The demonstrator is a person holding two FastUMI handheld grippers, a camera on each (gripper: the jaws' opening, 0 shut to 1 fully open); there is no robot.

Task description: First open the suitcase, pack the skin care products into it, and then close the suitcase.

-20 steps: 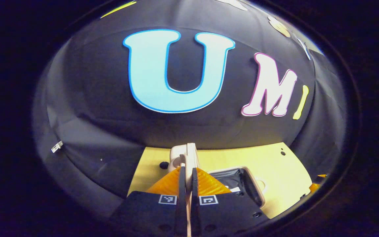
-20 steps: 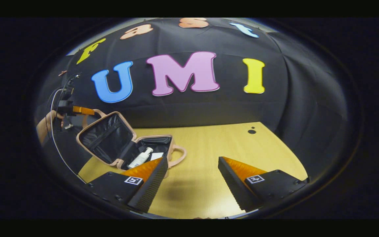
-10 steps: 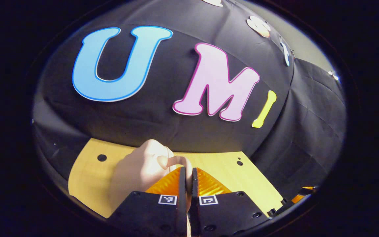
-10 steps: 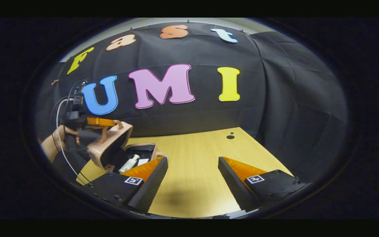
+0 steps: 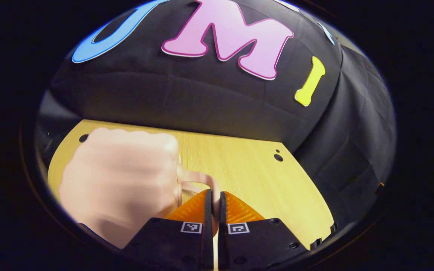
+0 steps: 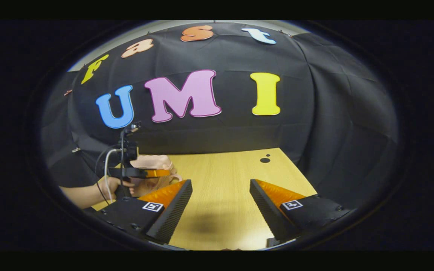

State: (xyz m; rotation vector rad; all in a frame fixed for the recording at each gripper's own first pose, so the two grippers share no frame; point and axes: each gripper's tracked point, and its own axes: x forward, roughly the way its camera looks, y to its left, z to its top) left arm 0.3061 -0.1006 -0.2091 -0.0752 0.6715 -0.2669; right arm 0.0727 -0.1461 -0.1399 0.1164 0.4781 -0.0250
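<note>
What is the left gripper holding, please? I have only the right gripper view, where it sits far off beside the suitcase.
Observer: In the left gripper view, the left gripper is shut on the suitcase's handle, with both fingers pressing it.
Operator: Can you see inside the suitcase?
Observer: No. The suitcase turns its pale outer shell to that camera, and it is blurred.
Operator: Is anything beyond it?
Observer: A small dark hole in the table, by the suitcase's far left corner.
</note>
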